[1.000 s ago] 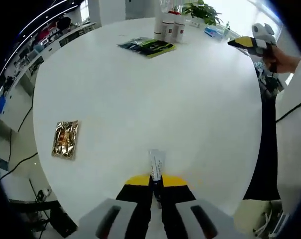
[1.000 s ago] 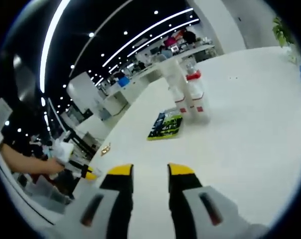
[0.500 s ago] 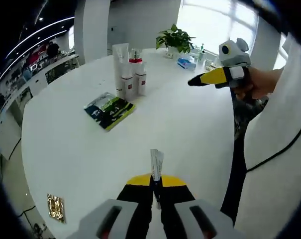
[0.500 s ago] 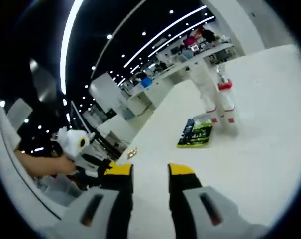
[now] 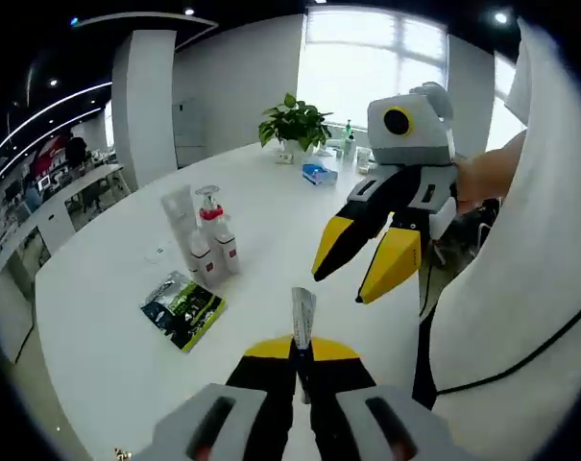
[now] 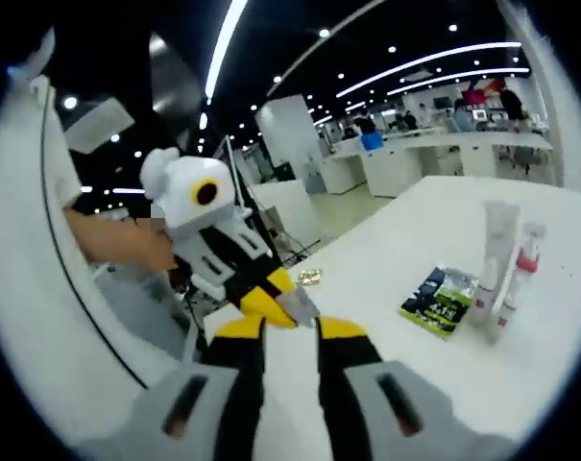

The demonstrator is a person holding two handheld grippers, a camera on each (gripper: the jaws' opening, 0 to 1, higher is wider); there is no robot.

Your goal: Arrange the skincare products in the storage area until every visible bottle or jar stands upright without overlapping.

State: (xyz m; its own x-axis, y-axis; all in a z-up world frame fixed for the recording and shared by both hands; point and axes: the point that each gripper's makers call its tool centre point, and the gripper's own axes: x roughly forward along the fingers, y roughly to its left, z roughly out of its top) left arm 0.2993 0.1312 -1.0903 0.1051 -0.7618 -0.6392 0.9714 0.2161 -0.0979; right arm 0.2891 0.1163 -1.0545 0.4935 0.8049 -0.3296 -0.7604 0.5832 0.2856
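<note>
The left gripper (image 5: 300, 360), with yellow-tipped black jaws, is clamped on a small flat white sachet or tube end (image 5: 302, 317) that sticks up from between its tips, its long axis running along the jaws; what exactly it is stays too small to tell. The right gripper (image 5: 372, 259) hangs just beside and above it in the left gripper view, jaws apart and pointing down toward the held piece. In the right gripper view the right gripper's own jaws (image 6: 290, 331) stand apart, and the left gripper (image 6: 261, 293) comes in from the left with the pale piece (image 6: 300, 305) at its tip, lying just ahead of the gap between the open jaws.

On the round white table (image 5: 271, 221), well apart from both grippers toward its middle, stands a tight cluster of white skincare bottles (image 5: 205, 252), one with a red pump top, all upright. A flat green-and-black foil packet (image 5: 182, 307) lies just beside them on the near side.

The likely next move is a handover or a carry to the cluster; the right gripper is nearer to the held piece, the left holds it.
</note>
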